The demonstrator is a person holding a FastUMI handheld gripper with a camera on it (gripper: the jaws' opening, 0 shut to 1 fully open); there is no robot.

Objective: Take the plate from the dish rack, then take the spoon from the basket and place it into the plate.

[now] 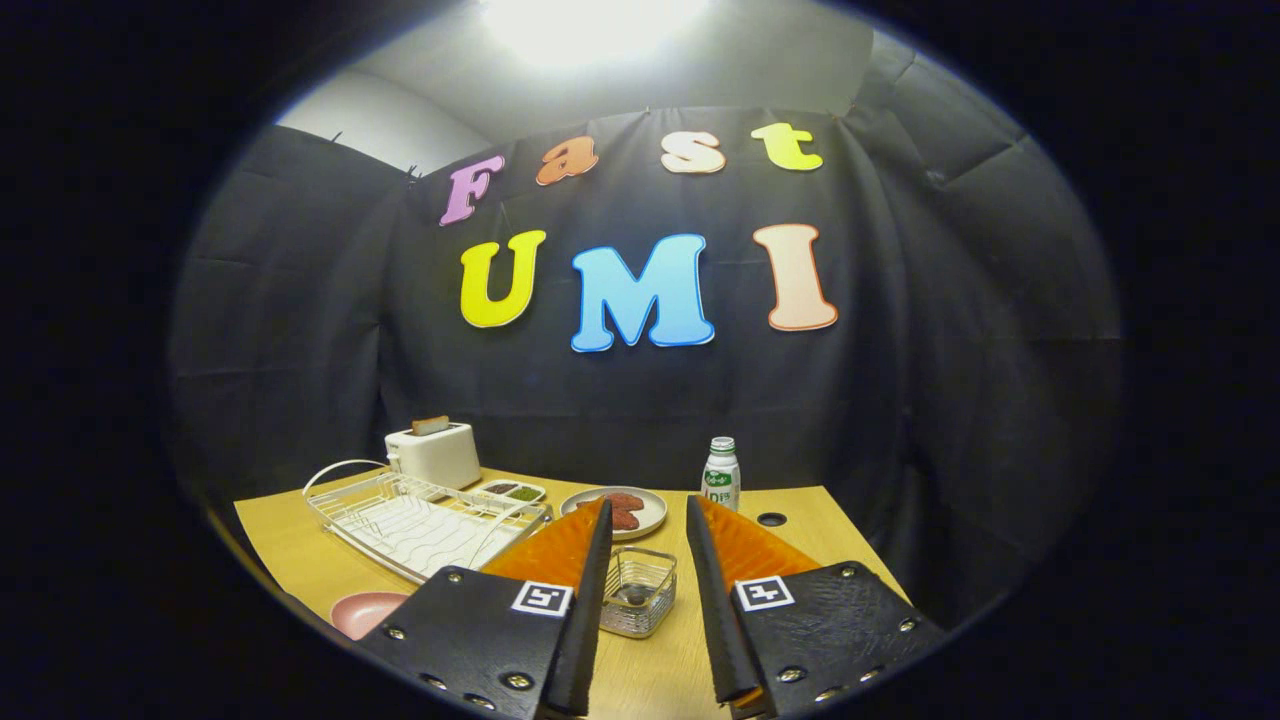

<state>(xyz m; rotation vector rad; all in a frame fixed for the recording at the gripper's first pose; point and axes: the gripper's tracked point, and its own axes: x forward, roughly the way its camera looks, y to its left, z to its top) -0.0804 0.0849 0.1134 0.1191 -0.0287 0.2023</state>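
Note:
My gripper (648, 505) is open and held above the wooden table (800, 540), with nothing gripped between its fingers. Through the gap between the fingers I see the small wire basket (640, 592) standing on the table; a dark rounded bit inside it may be the spoon, too small to tell. The pink plate (362, 612) lies flat on the table to the left of the left finger, in front of the white dish rack (420, 522). The rack's slots hold no dishes.
A white toaster (433, 454) with a slice in it stands behind the rack. Beside it sits a small tray (511, 490) of greens. Beyond the fingertips lies a grey plate (652, 517) with red food. A white bottle (720, 472) stands right of it, near a cable hole (771, 519).

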